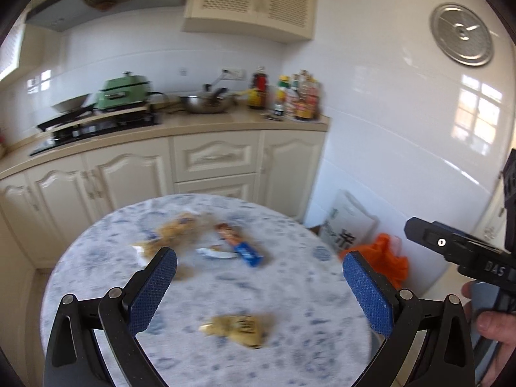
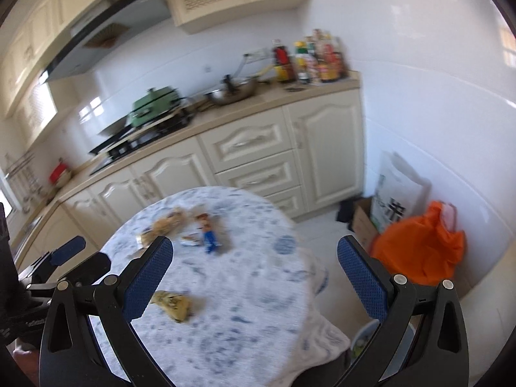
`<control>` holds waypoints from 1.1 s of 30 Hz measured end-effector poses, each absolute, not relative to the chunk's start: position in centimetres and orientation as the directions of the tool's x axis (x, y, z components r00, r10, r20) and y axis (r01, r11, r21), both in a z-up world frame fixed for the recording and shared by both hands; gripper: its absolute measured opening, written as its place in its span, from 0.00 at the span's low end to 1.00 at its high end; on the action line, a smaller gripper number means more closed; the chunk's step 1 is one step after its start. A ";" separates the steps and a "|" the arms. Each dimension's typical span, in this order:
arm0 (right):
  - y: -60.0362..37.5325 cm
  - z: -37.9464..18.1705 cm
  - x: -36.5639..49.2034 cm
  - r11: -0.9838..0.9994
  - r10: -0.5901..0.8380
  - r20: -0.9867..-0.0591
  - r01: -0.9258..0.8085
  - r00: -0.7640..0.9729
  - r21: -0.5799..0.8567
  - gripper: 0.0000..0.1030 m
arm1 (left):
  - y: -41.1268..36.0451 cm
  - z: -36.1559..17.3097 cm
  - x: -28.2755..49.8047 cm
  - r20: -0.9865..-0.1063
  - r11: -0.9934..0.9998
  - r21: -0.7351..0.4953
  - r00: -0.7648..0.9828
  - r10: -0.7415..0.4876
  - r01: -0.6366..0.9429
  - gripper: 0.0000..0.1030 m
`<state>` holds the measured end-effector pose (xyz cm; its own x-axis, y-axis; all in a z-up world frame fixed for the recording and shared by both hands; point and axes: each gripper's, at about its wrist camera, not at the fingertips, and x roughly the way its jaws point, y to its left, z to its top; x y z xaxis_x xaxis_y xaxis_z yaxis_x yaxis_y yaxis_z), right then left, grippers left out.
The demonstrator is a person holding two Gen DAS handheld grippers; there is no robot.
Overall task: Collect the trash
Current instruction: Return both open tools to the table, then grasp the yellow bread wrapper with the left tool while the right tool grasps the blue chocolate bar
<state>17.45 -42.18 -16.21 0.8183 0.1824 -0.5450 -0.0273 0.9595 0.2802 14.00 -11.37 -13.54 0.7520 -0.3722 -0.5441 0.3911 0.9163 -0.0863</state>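
Left wrist view: left gripper (image 1: 259, 287) spread wide, nothing between blue pads, hovering over round table (image 1: 106, 290) with blue-patterned cloth. Yellow wrapper (image 1: 237, 327) near table's near edge, between fingers. Orange-blue wrapper (image 1: 240, 245) toward far edge; crumpled tan wrapper (image 1: 175, 230) just left of it; white scrap (image 1: 214, 253) between them.

Right wrist view: right gripper (image 2: 254, 279) released, empty, over table's right edge. Orange bag (image 2: 422, 248) on floor right of table.

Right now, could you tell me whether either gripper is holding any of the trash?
Nothing is held: the left gripper and right gripper are both open and empty.
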 end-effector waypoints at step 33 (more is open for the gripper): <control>-38.6 -22.8 23.1 0.951 0.301 -0.649 -0.166 0.699 0.262 1.00 | -16.2 -28.4 23.1 -0.797 0.965 -0.032 0.577 -0.181 0.259 0.74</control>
